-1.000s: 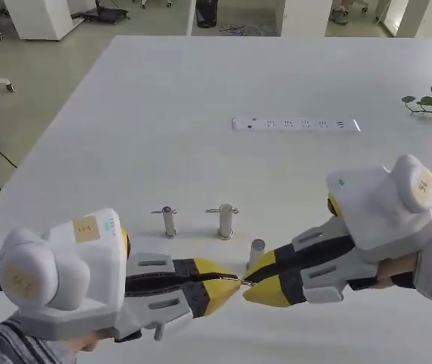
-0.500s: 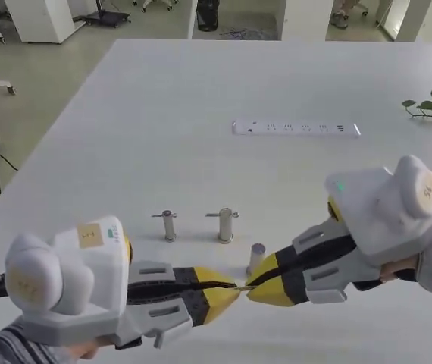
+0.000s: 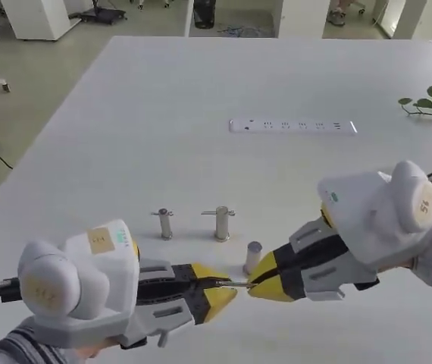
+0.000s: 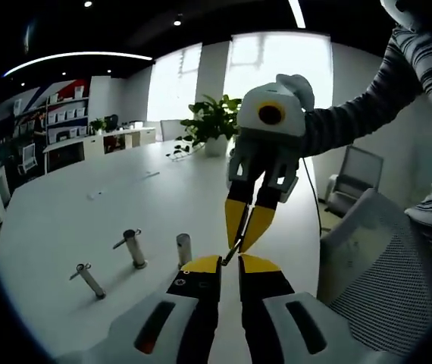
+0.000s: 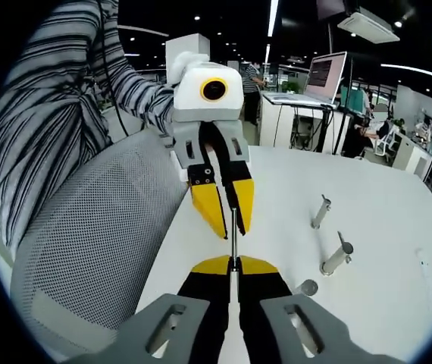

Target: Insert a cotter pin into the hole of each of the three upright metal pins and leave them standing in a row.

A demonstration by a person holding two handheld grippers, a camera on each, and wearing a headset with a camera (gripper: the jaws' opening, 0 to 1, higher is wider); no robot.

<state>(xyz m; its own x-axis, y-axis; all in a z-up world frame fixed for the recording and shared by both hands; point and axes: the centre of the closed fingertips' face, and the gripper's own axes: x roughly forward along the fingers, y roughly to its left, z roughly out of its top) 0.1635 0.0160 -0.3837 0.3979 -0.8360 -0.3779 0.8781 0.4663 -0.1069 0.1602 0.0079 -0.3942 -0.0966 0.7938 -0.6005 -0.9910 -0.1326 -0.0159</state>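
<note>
Three upright metal pins stand in a row on the white table. The left pin [image 3: 165, 224] and the middle pin [image 3: 221, 222] each carry a cotter pin through the top. The right pin [image 3: 253, 256] has a bare top. In front of it my two grippers meet tip to tip. My right gripper [image 5: 233, 264] is shut on a thin cotter pin [image 5: 233, 235], also visible in the head view [image 3: 236, 283]. The pin's far end lies between the slightly parted jaws of my left gripper [image 3: 230, 288]. In the left gripper view, the right gripper [image 4: 241, 244] points down at my own tips.
A white power strip [image 3: 292, 126] lies further back on the table [image 3: 201, 114]. A green plant [image 3: 430, 102] sits at the far right edge. A mesh chair [image 5: 102, 250] stands at the near table edge.
Both grippers stay tip to tip with the cotter pin between them. The left gripper's jaws look a little wider. The three pins have not moved.
</note>
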